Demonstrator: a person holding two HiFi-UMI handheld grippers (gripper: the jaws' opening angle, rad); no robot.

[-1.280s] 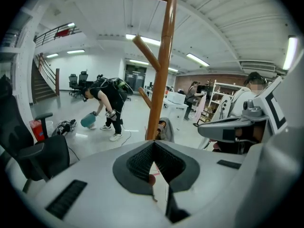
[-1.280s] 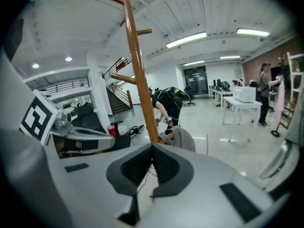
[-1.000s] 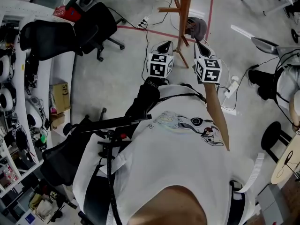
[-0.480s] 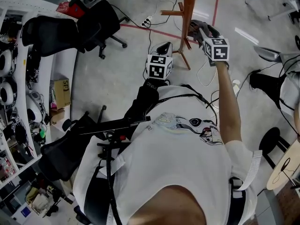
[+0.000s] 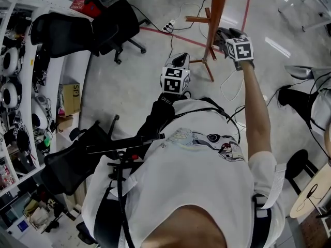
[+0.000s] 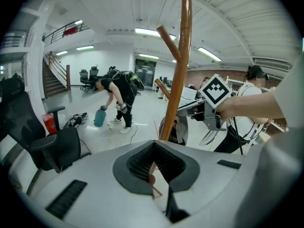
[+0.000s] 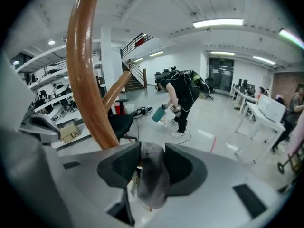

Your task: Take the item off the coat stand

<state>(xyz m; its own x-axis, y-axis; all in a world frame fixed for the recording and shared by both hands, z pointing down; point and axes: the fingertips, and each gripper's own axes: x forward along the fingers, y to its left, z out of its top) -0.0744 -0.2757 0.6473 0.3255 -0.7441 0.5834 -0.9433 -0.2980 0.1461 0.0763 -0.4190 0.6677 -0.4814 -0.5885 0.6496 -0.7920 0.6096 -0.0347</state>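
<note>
Only print I can actually read is what looks like "SF" on the cardboard box (image 5: 69, 98), over at 9 o'clock in the head view. The right gripper (image 7: 151, 167) has just been opening up wide and the grey cap (image 7: 153, 182) sits right between its jaws, while the left gripper (image 6: 153, 148) is pinched closed on nothing. The cap's soft, plain grey and a bit crumpled, hanging at the 3 o'clock side of the wooden coat stand (image 5: 216, 14), up around 1 o'clock in the head view.
</note>
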